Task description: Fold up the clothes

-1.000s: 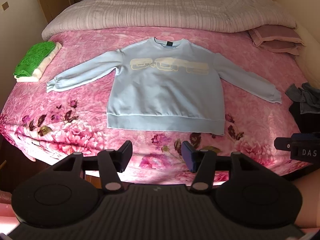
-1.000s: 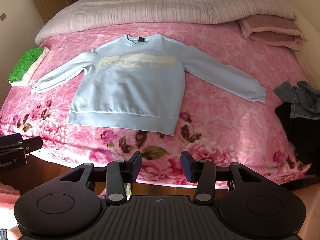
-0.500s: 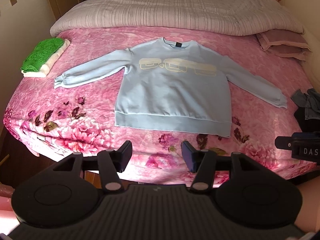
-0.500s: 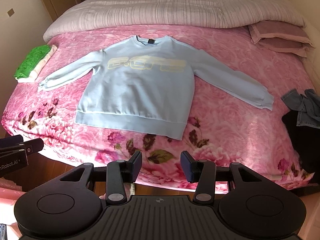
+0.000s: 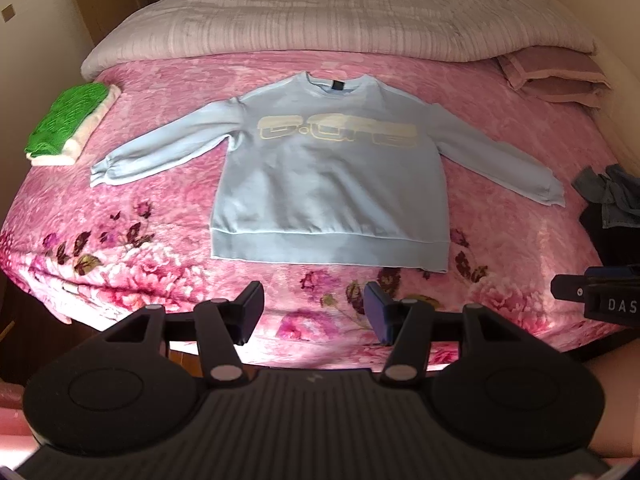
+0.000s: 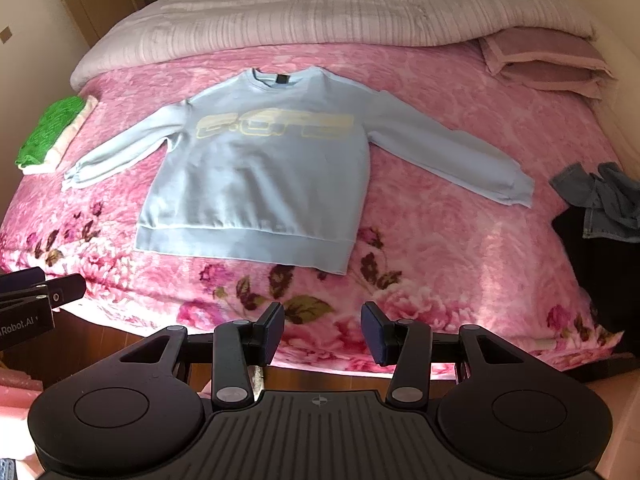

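Note:
A light blue sweatshirt (image 5: 328, 184) (image 6: 264, 184) with pale yellow lettering lies flat, front up, on the pink floral blanket (image 5: 160, 216) (image 6: 440, 240). Both sleeves are spread out to the sides and the hem faces me. My left gripper (image 5: 314, 312) hovers open over the bed's near edge, short of the hem, nothing between its fingers. My right gripper (image 6: 322, 334) is open too, below and to the right of the hem's right corner. Each gripper shows at the edge of the other's view: the right gripper (image 5: 600, 300), the left gripper (image 6: 36, 300).
A folded green and white stack (image 5: 68, 124) (image 6: 52, 132) sits at the bed's left edge. Denim and black clothes (image 5: 612, 208) (image 6: 596, 208) are piled at the right edge. A grey quilt (image 5: 320, 20) and mauve pillows (image 5: 556, 76) lie at the far end. Wooden floor shows below the bed.
Both views have shifted slightly; the sweatshirt now sits a little lower and more central in the frames. The garment has not moved on the bed and both grippers stay open.

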The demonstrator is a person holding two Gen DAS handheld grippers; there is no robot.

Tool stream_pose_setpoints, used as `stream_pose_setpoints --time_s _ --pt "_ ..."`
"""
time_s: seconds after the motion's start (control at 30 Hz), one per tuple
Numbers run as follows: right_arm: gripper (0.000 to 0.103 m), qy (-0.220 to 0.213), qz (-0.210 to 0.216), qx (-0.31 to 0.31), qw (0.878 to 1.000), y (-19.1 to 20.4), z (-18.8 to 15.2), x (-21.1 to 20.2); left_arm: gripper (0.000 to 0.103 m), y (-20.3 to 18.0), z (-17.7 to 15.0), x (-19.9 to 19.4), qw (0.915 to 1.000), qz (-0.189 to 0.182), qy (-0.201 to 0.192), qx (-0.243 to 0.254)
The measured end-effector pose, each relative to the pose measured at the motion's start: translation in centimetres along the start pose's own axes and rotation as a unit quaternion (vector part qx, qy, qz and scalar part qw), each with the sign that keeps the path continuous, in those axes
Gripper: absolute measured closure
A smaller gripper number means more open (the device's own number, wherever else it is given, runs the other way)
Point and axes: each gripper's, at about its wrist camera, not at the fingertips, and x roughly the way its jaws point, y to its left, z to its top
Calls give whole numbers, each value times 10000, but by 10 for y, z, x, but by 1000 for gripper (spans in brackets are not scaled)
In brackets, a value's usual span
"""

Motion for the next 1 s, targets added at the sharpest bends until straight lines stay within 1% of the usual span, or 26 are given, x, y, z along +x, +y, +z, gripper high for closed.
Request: stream_pose_setpoints --time_s 0.2,0.5,0.63,0.77,0.87,1.0 --pt "56 -80 -32 76 9999 -7 5 -5 52 -9 8 -2 9999 -46 -105 85" --pt "56 -275 30 8 9996 -9 17 -12 50 -8 18 -4 9997 20 -255 -9" --pt "56 -439 28 254 9987 -26 23 -12 50 -5 26 4 9997 -64 -245 -70" --pt "56 -803 -4 672 9945 -51 31 -14 50 -2 41 19 9992 -253 -252 -195" --pt "56 -1032 -42 995 9897 -70 41 -12 50 0 55 32 9985 -391 -283 -272" --pt "56 -1201 21 1263 9847 -84 63 -1 50 5 79 57 9975 -565 -243 -353"
